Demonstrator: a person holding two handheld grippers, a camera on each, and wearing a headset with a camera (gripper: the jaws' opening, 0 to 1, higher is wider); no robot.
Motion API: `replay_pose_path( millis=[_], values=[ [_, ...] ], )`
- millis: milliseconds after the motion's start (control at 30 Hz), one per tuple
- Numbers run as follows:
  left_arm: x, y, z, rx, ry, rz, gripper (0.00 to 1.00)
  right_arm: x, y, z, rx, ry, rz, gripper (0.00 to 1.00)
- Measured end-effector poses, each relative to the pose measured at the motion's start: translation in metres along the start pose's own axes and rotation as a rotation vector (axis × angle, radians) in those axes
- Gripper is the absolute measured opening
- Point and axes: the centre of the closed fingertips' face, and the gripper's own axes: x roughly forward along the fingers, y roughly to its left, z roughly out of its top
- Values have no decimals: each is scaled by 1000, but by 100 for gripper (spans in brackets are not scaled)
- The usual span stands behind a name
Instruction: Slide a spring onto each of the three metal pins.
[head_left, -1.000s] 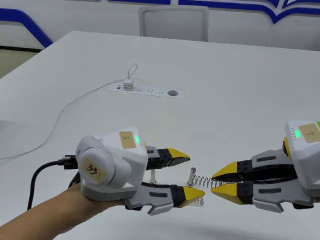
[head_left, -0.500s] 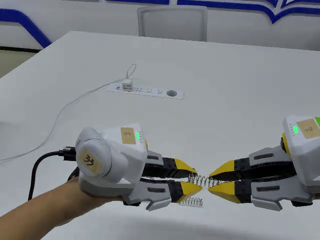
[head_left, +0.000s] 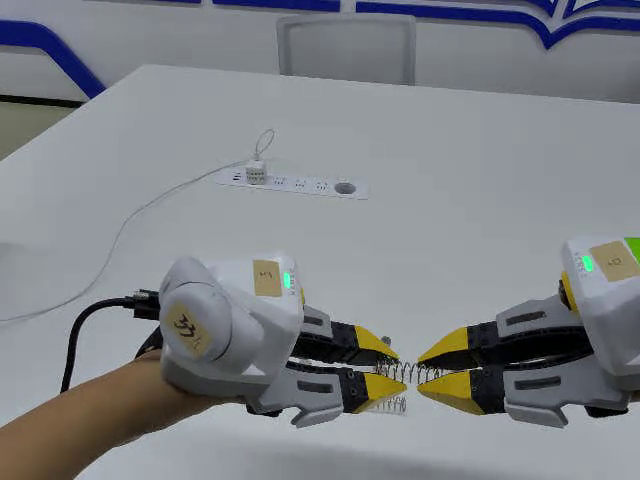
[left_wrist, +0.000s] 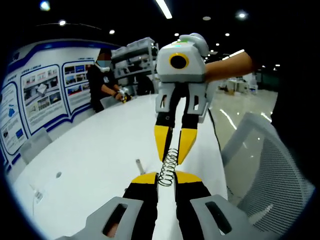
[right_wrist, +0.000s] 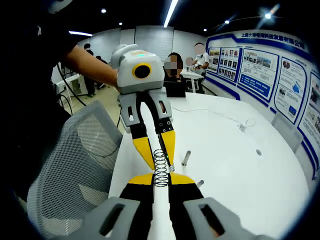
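A short coil spring (head_left: 409, 372) hangs level above the white table (head_left: 480, 170), stretched between two yellow-tipped grippers. My left gripper (head_left: 397, 363) is shut on its left end and my right gripper (head_left: 421, 368) is shut on its right end. In the left gripper view the spring (left_wrist: 168, 165) runs from my own jaws up to the right gripper (left_wrist: 174, 150). The right gripper view shows two upright metal pins (right_wrist: 186, 158) (right_wrist: 198, 183) on the table beside the spring (right_wrist: 160, 169). One pin (left_wrist: 140, 166) is in the left gripper view. A second spring (head_left: 385, 405) lies on the table under the left gripper.
A white power strip (head_left: 295, 183) with a plugged-in adapter and a white cable (head_left: 150, 205) lies further back. A black cable (head_left: 85, 330) trails from the left gripper. A chair (head_left: 345, 45) stands at the far edge, a mesh chair (right_wrist: 70, 165) at the near one. People stand behind.
The left gripper has moved right and closed on the free end of the spring that the right gripper holds. The pins seen between its jaws a second ago are now hidden in the head view.
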Motion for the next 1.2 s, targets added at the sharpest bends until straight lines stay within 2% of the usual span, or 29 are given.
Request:
replay_pose_path(
  millis=[33, 133, 300, 367, 500, 700, 1000, 1067, 1133, 1200],
  values=[
    [0, 1, 0, 49, 11, 3, 11, 0, 0, 0, -8, 3, -2, 11],
    [0, -2, 0, 92, 14, -1, 10, 0, 2, 0, -20, 9, 7, 11],
    [-1, 1, 4, 94, -7, 12, 9, -2, -1, 1, -7, -5, -2, 12],
    [-2, 2, 6, 75, -16, 14, 9, -4, -3, 4, 23, -21, -7, 12],
    [-4, 2, 9, 33, -32, 12, 9, -5, -3, 6, 7, -31, -21, 13],
    [-2, -2, 12, 25, -50, 2, 9, -4, -1, 2, 21, -28, 2, 14],
    [-3, -1, 11, 34, -43, 10, 9, -5, 1, 1, 47, -32, 21, 13],
    [-3, -2, 11, 42, -43, 11, 9, -7, 2, 4, 56, -49, 27, 12],
    [-3, -2, 10, 80, -23, 21, 9, -8, 2, 9, 65, -68, 29, 12],
    [-3, -1, 10, 77, -25, 29, 9, -9, 2, 12, 63, -79, 30, 12]
  ],
)
